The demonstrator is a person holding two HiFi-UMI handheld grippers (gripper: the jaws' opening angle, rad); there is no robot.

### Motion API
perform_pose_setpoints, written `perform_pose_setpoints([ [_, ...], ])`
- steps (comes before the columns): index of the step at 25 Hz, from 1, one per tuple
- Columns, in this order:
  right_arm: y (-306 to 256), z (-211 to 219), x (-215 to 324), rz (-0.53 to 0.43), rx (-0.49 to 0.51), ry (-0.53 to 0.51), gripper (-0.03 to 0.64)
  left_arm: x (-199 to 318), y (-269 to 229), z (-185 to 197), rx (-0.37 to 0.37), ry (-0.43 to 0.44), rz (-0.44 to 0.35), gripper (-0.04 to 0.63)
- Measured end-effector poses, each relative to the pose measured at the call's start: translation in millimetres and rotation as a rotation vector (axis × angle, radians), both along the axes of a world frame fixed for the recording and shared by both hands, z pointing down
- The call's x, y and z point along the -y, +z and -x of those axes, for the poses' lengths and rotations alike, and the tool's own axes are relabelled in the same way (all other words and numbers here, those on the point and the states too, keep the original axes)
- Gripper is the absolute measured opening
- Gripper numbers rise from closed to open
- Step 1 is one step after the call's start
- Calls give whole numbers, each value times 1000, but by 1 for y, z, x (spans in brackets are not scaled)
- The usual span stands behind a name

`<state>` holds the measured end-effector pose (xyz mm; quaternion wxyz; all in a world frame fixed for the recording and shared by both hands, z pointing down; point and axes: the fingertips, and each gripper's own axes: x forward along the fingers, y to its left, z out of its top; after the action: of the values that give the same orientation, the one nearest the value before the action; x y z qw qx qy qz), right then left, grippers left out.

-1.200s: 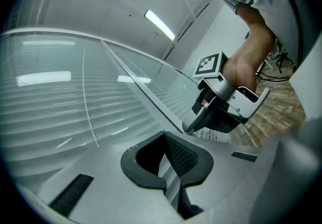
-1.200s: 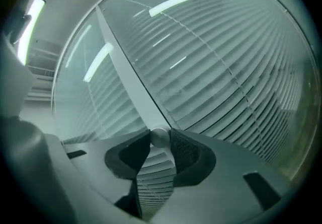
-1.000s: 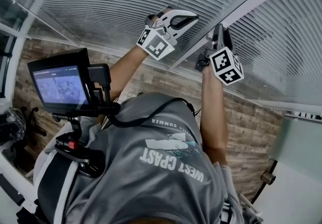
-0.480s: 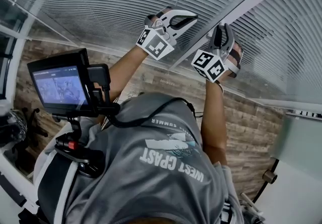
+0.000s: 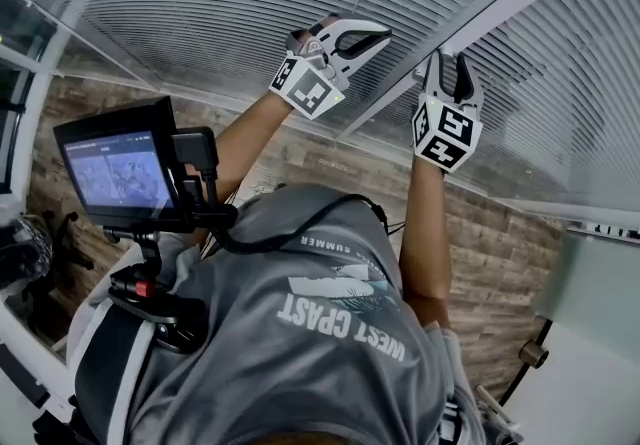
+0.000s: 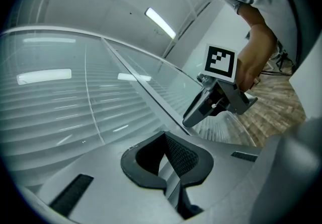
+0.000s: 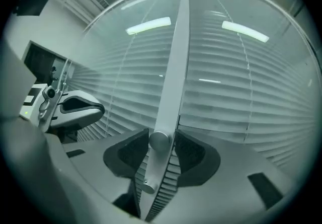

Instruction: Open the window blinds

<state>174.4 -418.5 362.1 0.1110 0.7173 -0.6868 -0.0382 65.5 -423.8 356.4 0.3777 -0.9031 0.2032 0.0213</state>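
Closed slatted blinds (image 5: 200, 3) sit behind glass, split by a pale upright frame bar (image 5: 480, 8). In the right gripper view a round metal knob (image 7: 160, 141) stands out from that bar (image 7: 173, 67), with a smaller stud (image 7: 148, 186) below it. My right gripper (image 7: 160, 143) is shut on the knob, one pad on each side; the head view shows it (image 5: 447, 68) pressed to the bar. My left gripper (image 5: 372, 33) is held near the left pane, shut with nothing in it (image 6: 163, 165). Each gripper shows in the other's view: the right gripper (image 6: 193, 116), the left gripper (image 7: 83, 109).
A small monitor (image 5: 115, 168) on a chest rig sits in front of the person's grey shirt. Wood-look floor (image 5: 490, 233) runs along the foot of the glass wall. A pale panel (image 5: 600, 303) stands at the right, dark furniture (image 5: 20, 248) at the left.
The right gripper has twisted about its own axis at the knob, its marker cube turning one way and back. The left gripper has stayed in place.
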Motion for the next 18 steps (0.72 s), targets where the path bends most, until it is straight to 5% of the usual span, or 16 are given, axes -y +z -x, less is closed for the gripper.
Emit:
perform_pose_setpoints([
  [4,5,-5,1,-10,95,4,126,0,1,0,3,-1,0,3],
  [6,6,-4,0,-7,36,9,126,0,1,0,3,-1,-1,3],
  [15,17,10,-2,79,-907,86,118,-5,0,-6,4,21,-6,3],
  [18,18,9,0,95,-1016,79,118,-5,0,-7,7,24,-8,3],
])
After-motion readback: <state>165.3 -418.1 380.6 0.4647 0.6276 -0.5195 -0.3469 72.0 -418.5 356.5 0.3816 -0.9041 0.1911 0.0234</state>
